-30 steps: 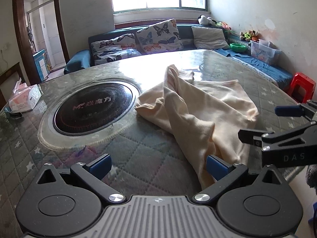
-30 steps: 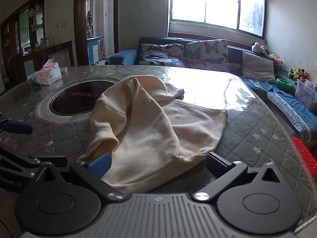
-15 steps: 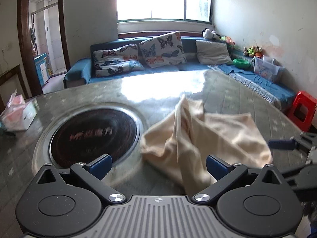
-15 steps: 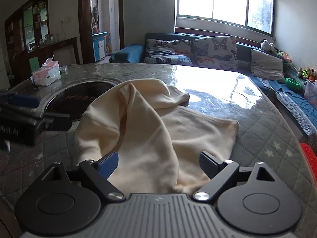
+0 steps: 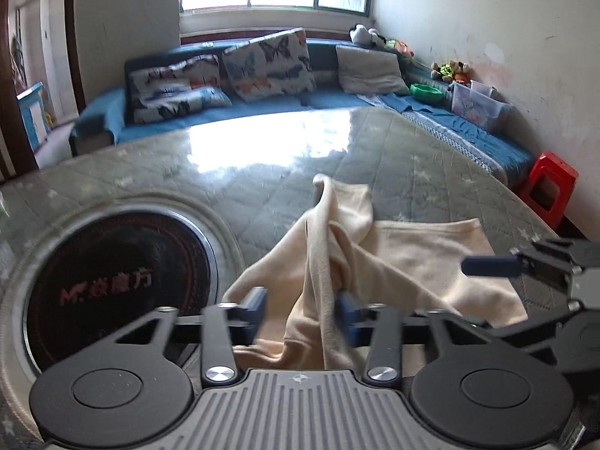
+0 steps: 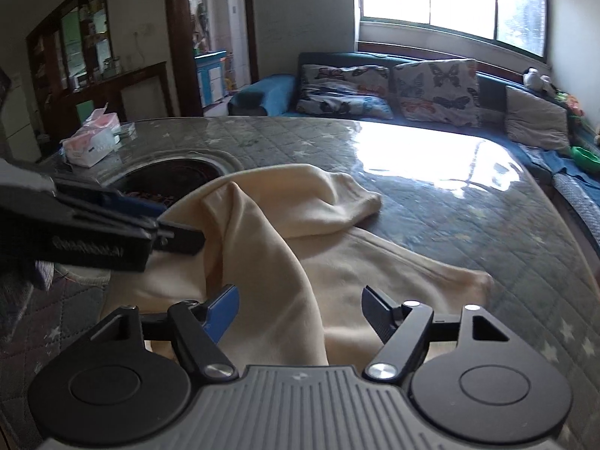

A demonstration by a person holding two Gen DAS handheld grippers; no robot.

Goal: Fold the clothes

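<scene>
Cream garment (image 5: 393, 262) lies crumpled on the quilted surface (image 5: 262, 172), just beside the round black hotplate (image 5: 112, 285). Left tongs (image 5: 302, 309) part-closed around a raised ridge of cloth, pads not clearly pinching it. Right tongs (image 6: 300, 307) spread apart, straddling another ridge, grasping nothing.

Risk, as I judge it: closing on a bunched ridge could catch several layers, dragging the heap rather than spreading it. Cloth may slide on the glossy cover toward the hotplate.

Tissue box (image 6: 92, 142) sits beyond the hotplate, well apart from the garment. Nothing between the tongs and the cloth.
</scene>
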